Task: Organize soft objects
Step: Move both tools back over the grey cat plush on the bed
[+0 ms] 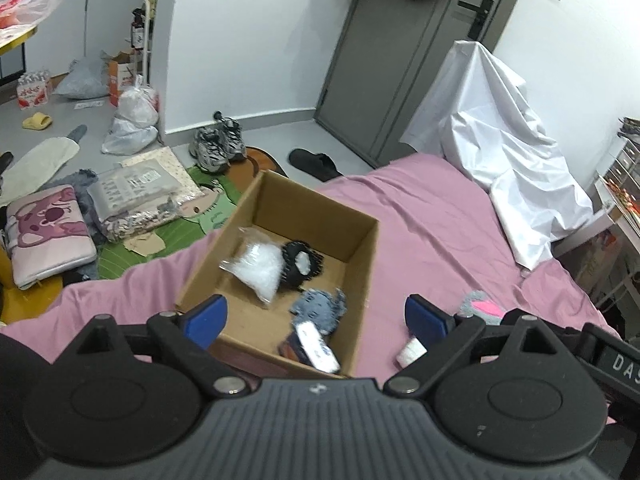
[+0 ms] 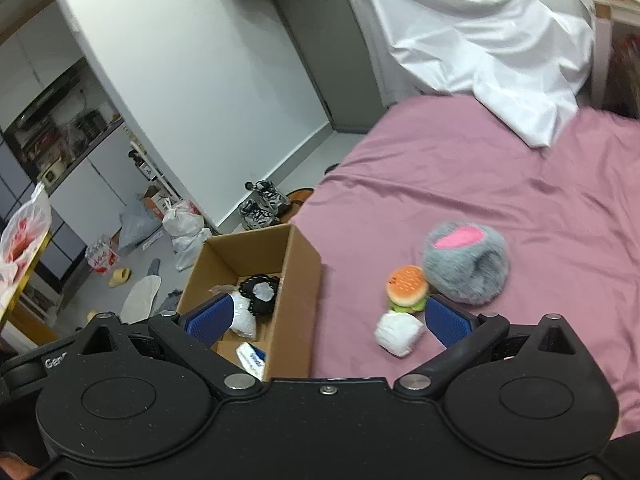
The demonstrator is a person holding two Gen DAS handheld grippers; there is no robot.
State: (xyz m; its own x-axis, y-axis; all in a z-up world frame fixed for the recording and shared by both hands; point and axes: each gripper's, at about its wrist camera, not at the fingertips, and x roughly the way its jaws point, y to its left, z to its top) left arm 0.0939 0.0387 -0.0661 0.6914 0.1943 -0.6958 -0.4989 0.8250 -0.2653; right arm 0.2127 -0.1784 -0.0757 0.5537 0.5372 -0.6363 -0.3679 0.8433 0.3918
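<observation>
An open cardboard box [image 1: 360,256] sits near the left edge of the pink bed [image 1: 440,240]. It holds a clear bag of white stuff [image 1: 258,266], a black fuzzy ring [image 1: 302,266], a blue-grey plush [image 1: 320,310] and a white-and-blue packet [image 1: 318,346]. My left gripper [image 1: 316,318] hangs open over the box's near end, holding nothing. To the right of the box [image 2: 296,292] lie a burger toy [image 2: 408,288], a white roll [image 2: 400,332] and a grey plush ball with a pink patch [image 2: 466,268]. My right gripper [image 2: 330,320] is wide open and empty, above the box wall and the roll.
A white sheet [image 1: 500,152] is draped over something at the bed's far end, beside a grey door [image 1: 392,60]. The floor left of the bed holds sneakers [image 1: 218,144], a black slipper [image 1: 314,164], plastic bags [image 1: 134,120] and a pink sleeve [image 1: 48,236].
</observation>
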